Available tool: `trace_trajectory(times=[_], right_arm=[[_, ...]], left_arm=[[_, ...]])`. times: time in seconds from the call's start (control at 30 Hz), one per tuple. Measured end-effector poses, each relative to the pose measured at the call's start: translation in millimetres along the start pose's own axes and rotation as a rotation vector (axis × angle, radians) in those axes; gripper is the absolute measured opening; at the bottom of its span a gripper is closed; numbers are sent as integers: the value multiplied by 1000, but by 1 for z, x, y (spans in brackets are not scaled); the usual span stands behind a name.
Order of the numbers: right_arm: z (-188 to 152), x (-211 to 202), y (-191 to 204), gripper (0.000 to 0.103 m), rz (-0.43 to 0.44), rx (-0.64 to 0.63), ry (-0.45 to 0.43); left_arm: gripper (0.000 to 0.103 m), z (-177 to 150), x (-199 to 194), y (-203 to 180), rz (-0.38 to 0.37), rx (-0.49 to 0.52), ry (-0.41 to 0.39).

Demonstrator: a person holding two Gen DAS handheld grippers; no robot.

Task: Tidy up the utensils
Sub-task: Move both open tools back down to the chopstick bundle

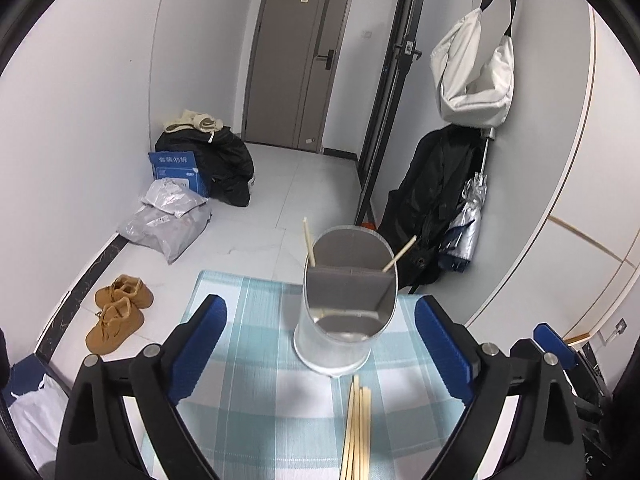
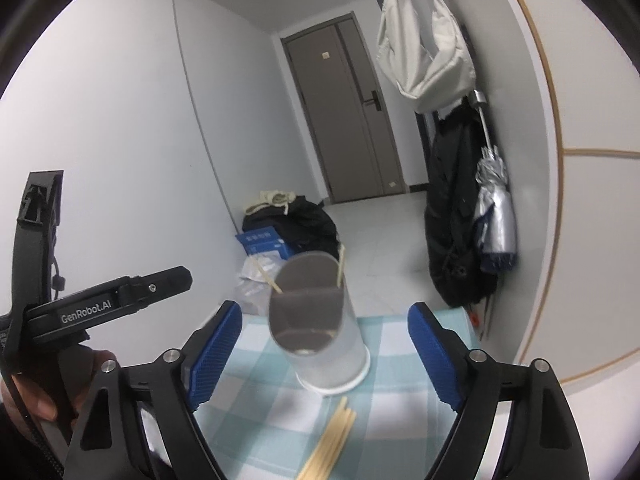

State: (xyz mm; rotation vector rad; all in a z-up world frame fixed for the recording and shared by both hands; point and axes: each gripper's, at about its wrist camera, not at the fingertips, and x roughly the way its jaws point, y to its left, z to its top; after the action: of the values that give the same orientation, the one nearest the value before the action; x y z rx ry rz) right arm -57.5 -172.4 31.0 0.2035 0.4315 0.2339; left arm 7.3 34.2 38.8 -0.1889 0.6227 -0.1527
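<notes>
Chopsticks: loose bundle of pale wooden chopsticks (image 1: 356,428) flat on the blue-and-white checked tablecloth (image 1: 248,360), just in front of the holder base, tips near it but seemingly not touching. Two more chopsticks (image 1: 309,241) already lean in the holder's back compartment.
Holder: tall cylindrical brushed-metal utensil holder (image 1: 340,344) with grey divider and white base ring, upright on the cloth.
Handling: sticks likely light, stiff, smooth; they roll and splay. Pinch near mid-length, across the bundle, so they stay level. Thin and flat on soft cloth, so a pad may snag fabric.
Left gripper (image 1: 320,344): blue pads spread wide, nothing between them but holder and cloth beyond; empty.
Right gripper (image 2: 324,348): blue pads wide too, empty, facing the holder from its right.
Obstacles: holder looks tall and light, probably tips if knocked. The two tools sit close beside each other in front of it.
Surroundings: tan shoes (image 1: 120,312) on the floor, left of the holder; black coat and silver umbrella (image 1: 468,224) hang behind it to the right. Neither interferes.
</notes>
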Motion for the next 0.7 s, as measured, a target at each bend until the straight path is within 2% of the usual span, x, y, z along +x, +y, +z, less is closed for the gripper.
trace_trajectory(times=[0.27, 0.43, 0.63, 0.7], right_arm=[[-29, 5, -8, 92, -41, -3, 37], [-42, 16, -13, 95, -82, -8, 68], [-57, 36, -19, 96, -93, -6, 153], [-62, 47, -21, 96, -90, -2, 205]], left_arm=[[93, -32, 12, 0, 23, 48, 3], [93, -41, 32, 4, 25, 43, 58], [93, -50, 45, 15, 31, 34, 85], [93, -51, 52, 21, 41, 5, 134]])
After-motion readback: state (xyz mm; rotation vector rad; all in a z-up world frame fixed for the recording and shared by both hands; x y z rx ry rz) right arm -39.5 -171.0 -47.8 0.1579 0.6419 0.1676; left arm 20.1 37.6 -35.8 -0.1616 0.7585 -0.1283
